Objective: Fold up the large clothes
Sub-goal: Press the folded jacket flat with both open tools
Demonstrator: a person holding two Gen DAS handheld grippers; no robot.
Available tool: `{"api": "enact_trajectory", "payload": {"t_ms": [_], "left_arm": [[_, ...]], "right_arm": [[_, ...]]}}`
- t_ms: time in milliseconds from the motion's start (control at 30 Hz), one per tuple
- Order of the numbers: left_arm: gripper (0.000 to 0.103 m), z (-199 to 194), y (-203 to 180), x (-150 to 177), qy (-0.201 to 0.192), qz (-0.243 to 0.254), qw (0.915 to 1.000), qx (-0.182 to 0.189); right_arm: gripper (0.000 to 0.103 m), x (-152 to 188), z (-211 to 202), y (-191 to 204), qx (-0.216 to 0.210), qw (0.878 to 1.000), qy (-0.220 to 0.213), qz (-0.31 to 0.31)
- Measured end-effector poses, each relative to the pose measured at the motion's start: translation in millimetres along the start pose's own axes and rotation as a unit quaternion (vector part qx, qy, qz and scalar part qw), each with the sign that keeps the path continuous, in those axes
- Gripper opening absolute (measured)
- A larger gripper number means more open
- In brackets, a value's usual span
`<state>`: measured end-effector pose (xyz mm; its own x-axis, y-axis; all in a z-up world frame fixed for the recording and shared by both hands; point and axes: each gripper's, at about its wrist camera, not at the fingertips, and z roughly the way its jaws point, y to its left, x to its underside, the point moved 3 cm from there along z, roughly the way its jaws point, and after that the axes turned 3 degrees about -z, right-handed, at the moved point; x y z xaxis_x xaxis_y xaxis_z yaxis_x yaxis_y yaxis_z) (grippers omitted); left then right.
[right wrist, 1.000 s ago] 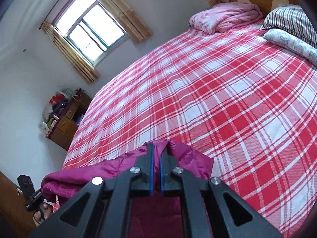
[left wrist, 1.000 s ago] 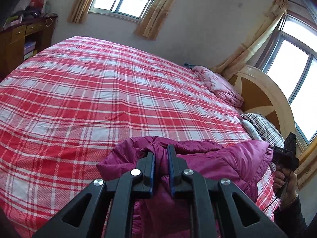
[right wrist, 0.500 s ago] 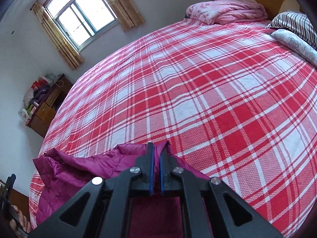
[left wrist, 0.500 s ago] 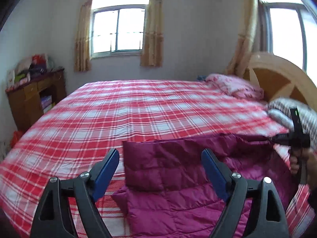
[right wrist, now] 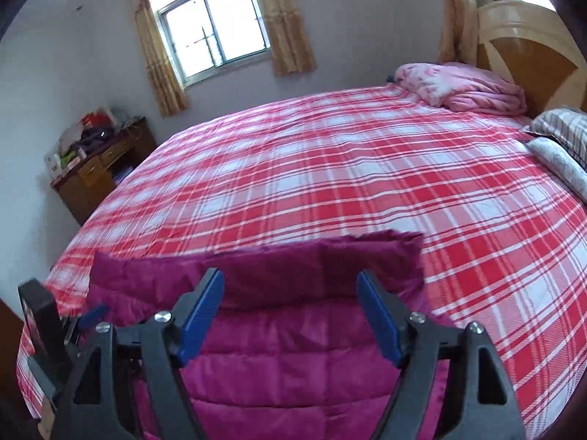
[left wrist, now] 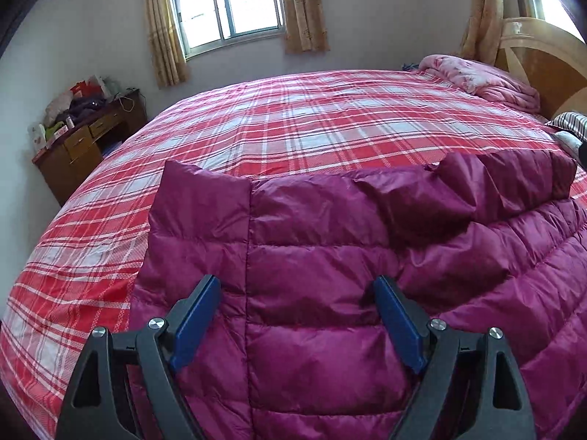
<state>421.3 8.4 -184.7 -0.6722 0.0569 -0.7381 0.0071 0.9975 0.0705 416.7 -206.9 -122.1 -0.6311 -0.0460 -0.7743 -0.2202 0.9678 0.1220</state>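
Desk [left wrist: 86, 145], far left against the wall, cluttered on top. Window [left wrist: 223, 3] with tan curtains behind the bed. Bed [left wrist: 312, 128], red-and-white plaid cover, filling mid-frame. Jacket [left wrist: 330, 275], magenta quilted, lying flat on the bed's near edge with its far edge folded over toward you. Your left gripper [left wrist: 297, 289]: tilted down over the jacket's left part, jaws wide, blue pads clear of the fabric, nothing held. Your right gripper [right wrist: 290, 286]: tilted down over the jacket's right end, jaws just opened wide, fabric below and between them but not pinched. The left gripper's body shows at the right wrist view's lower left. Pink blanket [right wrist: 462, 86], bunched at the headboard [right wrist: 532, 51]. Striped pillow [right wrist: 565, 128], far right.
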Motion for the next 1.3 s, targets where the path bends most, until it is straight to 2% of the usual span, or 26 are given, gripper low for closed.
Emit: {"api": "enact_trajectory", "payload": {"t_ms": [100, 267, 433, 533, 700, 900, 1300], "left_arm": [[0.087, 7.5, -0.8, -2.1, 0.015, -0.008, 0.9998, -0.001], [0.088, 9.9, 3.4, -9.7, 0.035, -0.035, 0.9986, 0.021], [0.088, 2.5, -7.9, -21.0, 0.013, -0.013, 0.9995, 0.024], [0.088, 10.9, -19.8, -19.7, 0.019, 0.006, 0.9997, 0.013], [0.09, 27.6, -16.3, -17.2, 0.026, -0.018, 0.9994, 0.013], [0.096, 37.6, -9.9, -12.9, 0.04, -0.041, 0.9979, 0.03], [0.099, 47.2, -14.4, -10.2, 0.058, -0.028, 0.9978, 0.016]], "right_arm": [[0.079, 14.3, 38.3, 14.6, 0.018, 0.999, 0.025, -0.035], [0.079, 25.3, 78.5, -8.7, 0.032, 0.998, 0.059, -0.001], [0.079, 24.9, 83.2, -8.3, 0.038, 0.997, 0.067, -0.008], [0.079, 25.4, 87.9, -10.6, 0.037, 0.997, 0.073, -0.005], [0.079, 25.6, 95.0, -12.7, 0.035, 0.996, 0.079, 0.002], [0.082, 29.0, 97.4, -12.8, 0.034, 0.996, 0.078, 0.004], [0.087, 30.7, 106.1, -9.9, 0.05, 0.994, 0.096, -0.009]]}}
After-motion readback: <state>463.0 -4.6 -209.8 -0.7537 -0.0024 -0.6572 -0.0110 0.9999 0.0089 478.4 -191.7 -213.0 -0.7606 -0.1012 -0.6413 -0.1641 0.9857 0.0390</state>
